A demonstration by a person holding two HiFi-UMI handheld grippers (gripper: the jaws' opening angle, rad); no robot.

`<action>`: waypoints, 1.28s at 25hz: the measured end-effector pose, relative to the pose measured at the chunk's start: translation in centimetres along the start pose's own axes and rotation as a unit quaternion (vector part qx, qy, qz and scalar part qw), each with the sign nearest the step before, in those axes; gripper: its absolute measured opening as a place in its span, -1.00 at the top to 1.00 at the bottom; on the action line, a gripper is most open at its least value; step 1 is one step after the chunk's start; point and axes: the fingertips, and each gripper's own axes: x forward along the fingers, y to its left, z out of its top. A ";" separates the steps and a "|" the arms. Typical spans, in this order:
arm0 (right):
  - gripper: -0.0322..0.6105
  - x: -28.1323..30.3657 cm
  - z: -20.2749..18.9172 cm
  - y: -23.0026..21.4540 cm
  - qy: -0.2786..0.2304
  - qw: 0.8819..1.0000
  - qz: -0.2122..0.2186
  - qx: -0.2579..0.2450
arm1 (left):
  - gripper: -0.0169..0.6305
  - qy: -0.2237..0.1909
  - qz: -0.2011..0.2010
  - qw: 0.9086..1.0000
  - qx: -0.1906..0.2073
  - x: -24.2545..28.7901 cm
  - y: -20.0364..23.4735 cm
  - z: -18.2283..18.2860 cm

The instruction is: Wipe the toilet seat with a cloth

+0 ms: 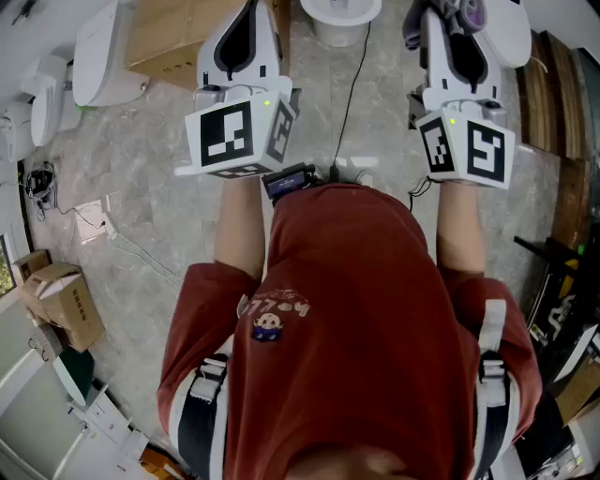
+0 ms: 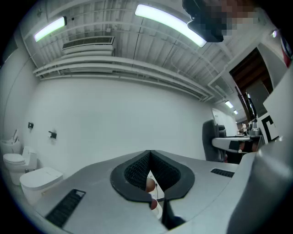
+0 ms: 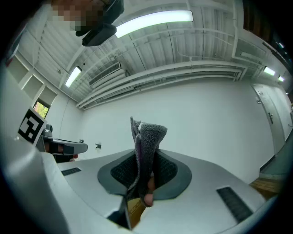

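- As a person in a red shirt (image 1: 366,309) stands on a grey marble floor (image 1: 150,178), both grippers are held out in front of the chest, tipped a little upward toward a white wall.
- The right gripper (image 3: 144,160) is clamped on a grey cloth (image 3: 147,137). The cloth stands up in a narrow fold above the dark pads.
- The left gripper (image 2: 150,155) has its jaws pressed together, with nothing between them.
- A white toilet (image 1: 339,19) sits on the floor at the top edge of the head view, ahead of the person and between the two grippers. Only part of it shows, and its seat cannot be made out.
- The cloth is in the air, well apart from the toilet.
- A black cable (image 1: 352,94) runs across the floor from beside the toilet toward the person.
- A second toilet (image 1: 108,56) stands at the upper left, and a cardboard box (image 1: 66,309) lies by the left edge.
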 end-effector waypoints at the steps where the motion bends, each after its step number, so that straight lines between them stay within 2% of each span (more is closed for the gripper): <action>1: 0.69 0.2 0.0 0.0 -0.001 1.000 0.000 -0.001 | 0.91 -0.001 0.000 1.000 0.001 0.1 0.0 0.0; 9: 0.69 0.8 -0.9 0.4 0.015 1.000 0.001 -0.006 | 0.91 0.007 0.001 1.000 -0.005 0.4 0.2 -0.6; 16: 0.69 1.9 -1.2 0.9 0.013 1.000 -0.009 -0.011 | 0.91 -0.004 0.009 1.000 -0.008 0.8 1.3 -0.5; 20: 0.69 2.4 -1.3 2.0 0.009 1.000 -0.020 -0.002 | 0.91 -0.004 0.025 1.000 -0.009 0.3 3.0 -0.3; 24: 0.69 3.0 -1.4 4.2 0.013 1.000 -0.024 -0.007 | 0.91 -0.023 0.012 1.000 -0.008 -0.2 4.6 0.1; 32: 0.69 3.6 -2.6 5.6 0.029 0.999 -0.039 -0.017 | 0.91 -0.022 -0.019 0.999 -0.015 0.2 5.3 -0.9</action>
